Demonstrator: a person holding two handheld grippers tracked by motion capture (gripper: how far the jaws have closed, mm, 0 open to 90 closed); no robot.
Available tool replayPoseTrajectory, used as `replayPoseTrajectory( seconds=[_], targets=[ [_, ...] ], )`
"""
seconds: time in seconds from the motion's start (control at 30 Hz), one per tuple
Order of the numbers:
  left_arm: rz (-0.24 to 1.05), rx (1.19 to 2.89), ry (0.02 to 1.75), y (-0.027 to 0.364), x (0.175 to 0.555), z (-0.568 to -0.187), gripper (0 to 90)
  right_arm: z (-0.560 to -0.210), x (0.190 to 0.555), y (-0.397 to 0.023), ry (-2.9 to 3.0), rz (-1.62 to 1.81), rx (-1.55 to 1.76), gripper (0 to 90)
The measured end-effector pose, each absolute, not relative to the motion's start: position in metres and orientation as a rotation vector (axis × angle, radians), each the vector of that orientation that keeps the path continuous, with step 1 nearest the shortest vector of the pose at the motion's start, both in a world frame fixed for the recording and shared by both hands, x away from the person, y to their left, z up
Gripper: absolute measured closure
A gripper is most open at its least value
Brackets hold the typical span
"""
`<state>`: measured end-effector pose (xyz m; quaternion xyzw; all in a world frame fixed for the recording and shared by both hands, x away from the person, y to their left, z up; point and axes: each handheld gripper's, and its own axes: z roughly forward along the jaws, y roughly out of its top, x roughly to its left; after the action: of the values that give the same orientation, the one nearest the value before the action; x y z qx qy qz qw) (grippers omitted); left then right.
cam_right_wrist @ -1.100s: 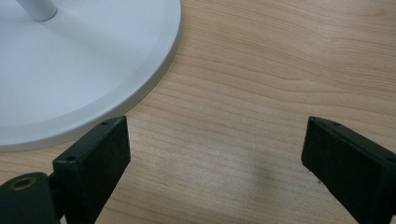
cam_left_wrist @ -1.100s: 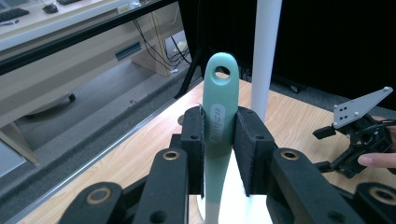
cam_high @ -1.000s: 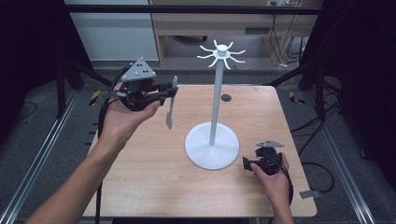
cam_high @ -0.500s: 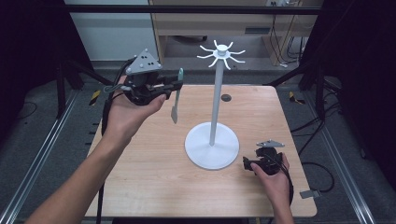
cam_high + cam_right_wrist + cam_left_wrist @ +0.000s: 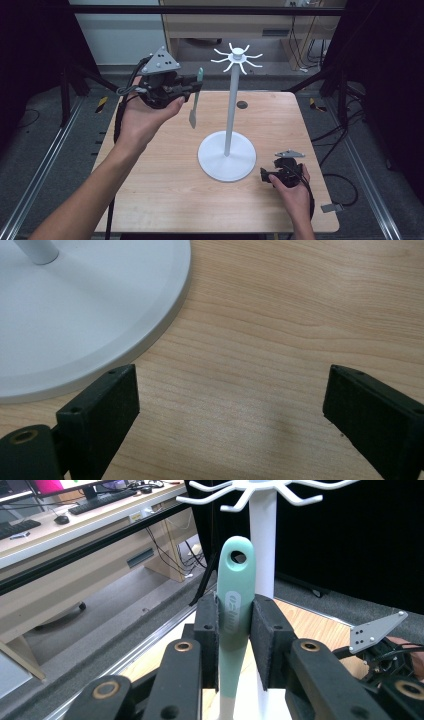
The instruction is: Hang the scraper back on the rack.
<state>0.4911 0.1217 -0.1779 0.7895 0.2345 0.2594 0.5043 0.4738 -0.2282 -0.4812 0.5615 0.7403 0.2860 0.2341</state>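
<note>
The high view looks forward and down from above the near edge of the table (image 5: pixel 165 200), taking in the whole top with the white stand (image 5: pixel 227 160) at centre frame; the left gripper view sits raised, facing level along its jaws toward the stand's post (image 5: pixel 262 540) in the upper centre, close behind a teal handle (image 5: pixel 234 610); the right gripper view looks steeply down, very near the wood (image 5: pixel 300 315), with the stand's base (image 5: pixel 90 315) at upper left; all three views share the stand.

Black two-fingered left gripper (image 5: pixel 194 86) and right gripper (image 5: pixel 264 175), grey three-cornered plates, black trailing cables, bare forearms.
</note>
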Motion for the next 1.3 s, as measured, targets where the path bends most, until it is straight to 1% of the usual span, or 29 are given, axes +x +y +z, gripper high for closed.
replayPoseTrajectory(
  seconds=[0.2, 0.5, 1.3],
  targets=[
    [0.639, 1.911, 0.576, 0.119, 0.497, -0.174, 74.5, -0.481, 0.474, -0.228, 2.033, 0.786, 1.544, 8.2],
    [0.625, 1.912, 0.583, 0.114, 0.508, -0.17, 74.5, -0.481, 0.474, -0.228, 2.032, 0.788, 1.546, 8.2],
    [0.596, 1.911, 0.582, 0.104, 0.516, -0.167, 75.6, -0.481, 0.474, -0.229, 2.037, 0.787, 1.545, 8.1]
  ],
)
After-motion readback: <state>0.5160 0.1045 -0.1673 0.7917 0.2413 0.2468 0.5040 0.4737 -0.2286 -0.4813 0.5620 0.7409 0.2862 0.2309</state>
